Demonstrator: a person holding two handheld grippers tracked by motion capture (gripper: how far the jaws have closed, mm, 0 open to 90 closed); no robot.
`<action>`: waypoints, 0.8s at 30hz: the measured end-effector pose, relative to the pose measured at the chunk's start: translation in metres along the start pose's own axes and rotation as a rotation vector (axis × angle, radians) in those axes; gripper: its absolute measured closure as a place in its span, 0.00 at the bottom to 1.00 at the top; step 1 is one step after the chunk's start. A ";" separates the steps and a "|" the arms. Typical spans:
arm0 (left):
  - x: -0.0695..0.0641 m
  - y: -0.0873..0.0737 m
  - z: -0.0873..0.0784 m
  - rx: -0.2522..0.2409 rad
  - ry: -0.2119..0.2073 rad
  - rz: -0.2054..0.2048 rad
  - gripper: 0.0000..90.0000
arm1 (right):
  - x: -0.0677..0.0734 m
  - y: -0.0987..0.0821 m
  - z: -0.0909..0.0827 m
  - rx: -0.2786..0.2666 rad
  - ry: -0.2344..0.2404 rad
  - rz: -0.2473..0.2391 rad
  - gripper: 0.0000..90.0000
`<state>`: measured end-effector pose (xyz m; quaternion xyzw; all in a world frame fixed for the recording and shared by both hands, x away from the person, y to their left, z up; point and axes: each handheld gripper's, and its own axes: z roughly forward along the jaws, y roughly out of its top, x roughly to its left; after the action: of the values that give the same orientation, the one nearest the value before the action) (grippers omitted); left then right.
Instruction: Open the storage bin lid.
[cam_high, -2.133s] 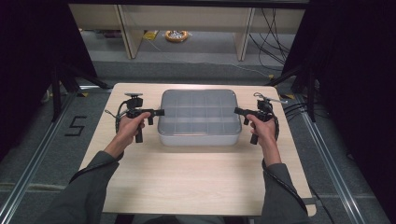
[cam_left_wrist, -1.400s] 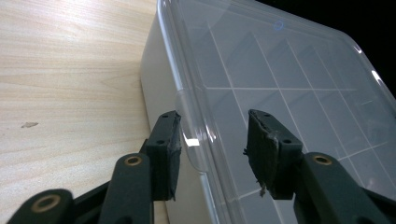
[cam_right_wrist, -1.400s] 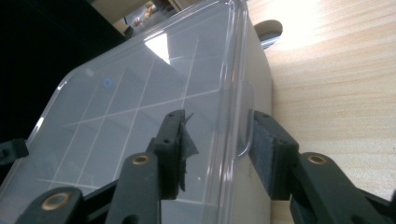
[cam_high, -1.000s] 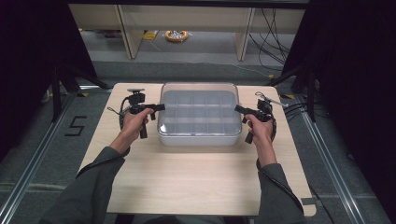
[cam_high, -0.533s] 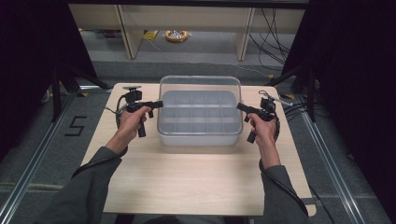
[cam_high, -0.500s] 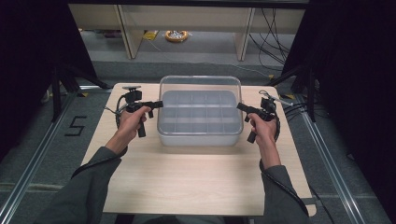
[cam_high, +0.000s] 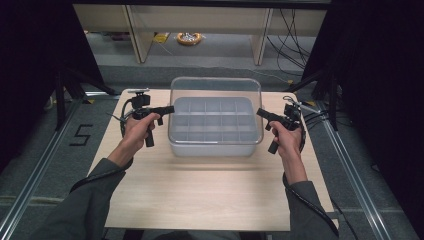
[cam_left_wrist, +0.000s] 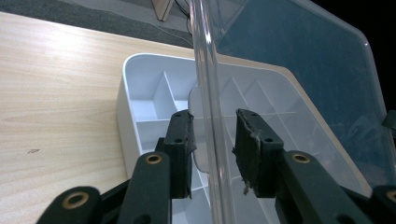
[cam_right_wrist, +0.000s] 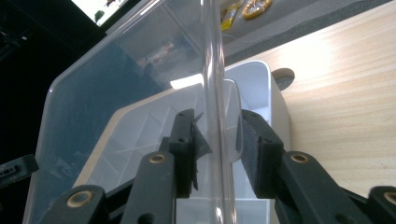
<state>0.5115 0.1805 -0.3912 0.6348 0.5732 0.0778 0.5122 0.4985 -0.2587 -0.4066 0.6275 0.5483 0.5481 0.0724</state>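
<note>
The clear plastic lid (cam_high: 216, 87) has gone up higher, tipping back. The left gripper (cam_high: 167, 109) and right gripper (cam_high: 261, 113) pinch its side edges, jaws partly closed, so it opens evenly above the white divided box (cam_high: 215, 142), mid-frame.

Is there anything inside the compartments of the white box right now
No, in the high view every compartment of the white box looks bare, with the clear lid raised above it.
</note>
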 end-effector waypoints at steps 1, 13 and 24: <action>-0.002 -0.001 -0.002 -0.004 -0.004 0.001 0.74 | 0.001 0.000 -0.002 -0.006 0.004 -0.007 0.76; -0.011 -0.019 -0.014 -0.004 -0.010 0.005 0.74 | 0.002 -0.010 -0.027 -0.013 0.019 -0.051 0.77; -0.012 -0.033 -0.024 -0.013 -0.014 0.008 0.73 | -0.001 -0.029 -0.035 -0.013 0.022 -0.035 0.77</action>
<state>0.4693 0.1789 -0.3988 0.6343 0.5667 0.0790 0.5199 0.4543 -0.2657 -0.4141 0.6111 0.5563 0.5574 0.0800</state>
